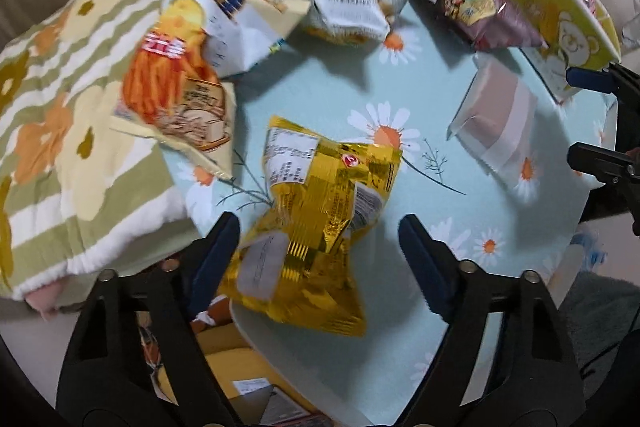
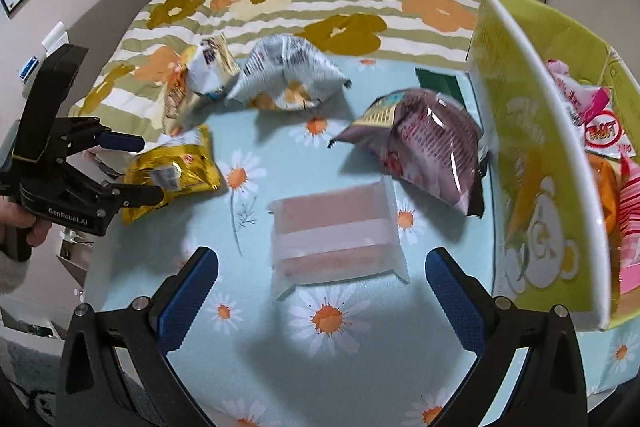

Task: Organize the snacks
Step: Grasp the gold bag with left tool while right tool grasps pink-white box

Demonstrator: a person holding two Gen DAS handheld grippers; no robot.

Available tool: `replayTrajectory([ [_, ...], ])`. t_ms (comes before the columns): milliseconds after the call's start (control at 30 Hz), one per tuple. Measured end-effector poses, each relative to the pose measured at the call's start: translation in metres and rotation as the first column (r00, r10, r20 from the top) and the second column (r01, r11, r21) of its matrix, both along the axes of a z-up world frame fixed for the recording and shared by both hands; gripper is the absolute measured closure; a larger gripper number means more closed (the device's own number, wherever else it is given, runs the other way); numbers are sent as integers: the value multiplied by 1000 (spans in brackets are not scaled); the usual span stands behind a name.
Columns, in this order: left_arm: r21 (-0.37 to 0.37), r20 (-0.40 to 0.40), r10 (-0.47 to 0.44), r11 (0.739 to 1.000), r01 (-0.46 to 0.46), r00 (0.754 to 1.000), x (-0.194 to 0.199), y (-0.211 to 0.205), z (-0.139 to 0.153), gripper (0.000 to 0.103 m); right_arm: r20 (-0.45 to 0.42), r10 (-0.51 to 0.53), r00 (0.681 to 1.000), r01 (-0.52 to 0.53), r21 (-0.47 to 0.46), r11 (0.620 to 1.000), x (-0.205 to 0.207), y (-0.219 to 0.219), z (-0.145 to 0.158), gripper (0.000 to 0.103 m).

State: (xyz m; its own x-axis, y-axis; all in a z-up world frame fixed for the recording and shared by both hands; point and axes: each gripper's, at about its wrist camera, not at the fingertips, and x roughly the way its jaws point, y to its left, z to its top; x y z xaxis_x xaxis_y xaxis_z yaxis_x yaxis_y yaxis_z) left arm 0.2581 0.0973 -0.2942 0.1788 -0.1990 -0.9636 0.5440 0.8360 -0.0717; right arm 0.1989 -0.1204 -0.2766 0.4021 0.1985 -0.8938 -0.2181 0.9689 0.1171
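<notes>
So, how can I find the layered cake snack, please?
Start at the tall yellow-green box at the table's right edge. On the daisy tablecloth just left of it, below the purple bag, lies the cake snack. Its wrapper alone is clear, showing pink-brown and white layers.

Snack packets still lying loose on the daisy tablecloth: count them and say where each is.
6. Gold packet at the left edge, orange-stick bag and white-blue bag far left, crumpled white bag at the back, purple bag by the box, pale wrapped cake nearest. Others may be hidden.
</notes>
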Motion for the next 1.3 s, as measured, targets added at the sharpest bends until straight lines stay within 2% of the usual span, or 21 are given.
replayTrajectory([
  [133,-6,-33,-16,1000,16,999,6,-5,-13,30,-11,6,1000,-7,-15,1000,5,0,-15,0],
  [267,2,-63,-24,1000,24,998,8,-11,-24,40,-30,0,1000,0,-9,1000,12,-1,-27,0],
  [467,-16,-78,11,1000,-12,997,12,-11,-28,46,-45,14,999,-15,-8,1000,17,1,-39,0],
  [767,-50,-81,72,996,-76,994,9,-3,-27,47,-63,46,997,-49,-46,998,25,8,-53,0],
  [1067,-90,-63,146,984,-151,987,-7,12,-12,47,-93,91,991,-101,-104,989,32,20,-65,0],
  [1200,-112,-66,186,975,-193,980,-15,12,-5,47,-73,114,991,-124,-149,981,28,25,-67,0],
  [1300,-123,-65,213,968,-220,975,-21,12,0,47,-61,110,992,-117,-140,983,26,24,-68,0],
])
